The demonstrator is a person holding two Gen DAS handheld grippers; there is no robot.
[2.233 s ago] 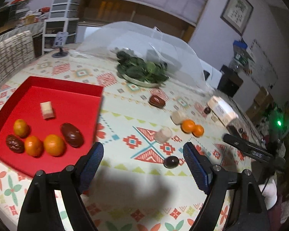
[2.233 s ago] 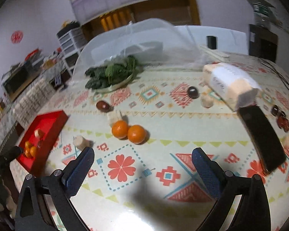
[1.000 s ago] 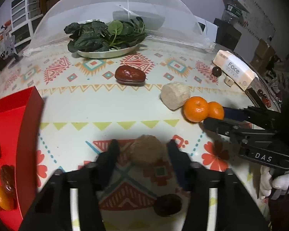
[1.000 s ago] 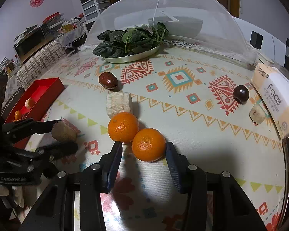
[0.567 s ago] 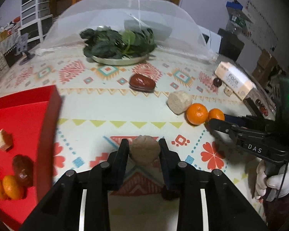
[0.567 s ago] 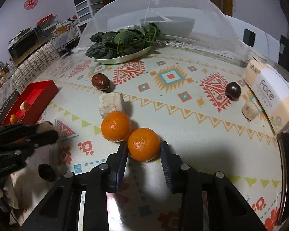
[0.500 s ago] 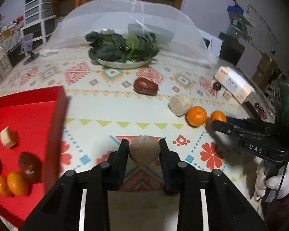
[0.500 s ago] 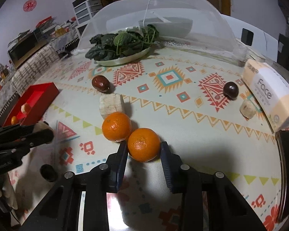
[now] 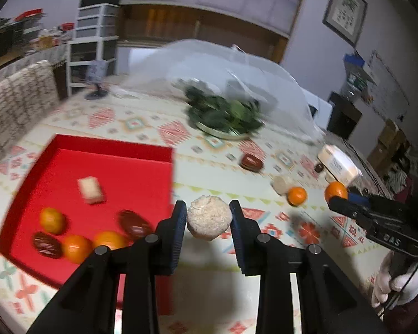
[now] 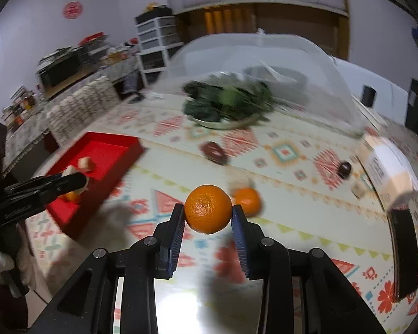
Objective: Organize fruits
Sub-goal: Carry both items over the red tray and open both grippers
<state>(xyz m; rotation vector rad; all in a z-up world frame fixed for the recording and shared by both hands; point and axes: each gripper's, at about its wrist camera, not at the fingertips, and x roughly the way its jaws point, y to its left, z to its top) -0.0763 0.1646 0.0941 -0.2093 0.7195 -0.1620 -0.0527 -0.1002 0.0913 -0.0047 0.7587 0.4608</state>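
My left gripper (image 9: 209, 220) is shut on a pale round cane chunk (image 9: 209, 221) and holds it above the table, just right of the red tray (image 9: 164, 150). The tray holds a pale chunk (image 9: 90, 189), oranges (image 9: 51, 220) and dark dates (image 9: 133, 224). My right gripper (image 10: 208, 213) is shut on an orange (image 10: 208, 208), lifted off the table. Another orange (image 10: 246, 201) lies on the cloth behind it. A dark date (image 10: 214, 150) lies farther back. The red tray (image 10: 108, 142) sits at the left of the right wrist view.
A plate of greens (image 9: 225, 117) sits under a clear mesh dome (image 9: 214, 66) at the back. A tissue pack (image 9: 338, 162), a dark round fruit (image 10: 344, 169), a pale chunk (image 10: 358, 189) and a black phone (image 10: 402, 253) lie at the right.
Both grippers have lifted their loads off the table. The left one has swung left toward the red tray with the chunk. The right one has raised its orange away from the second orange.
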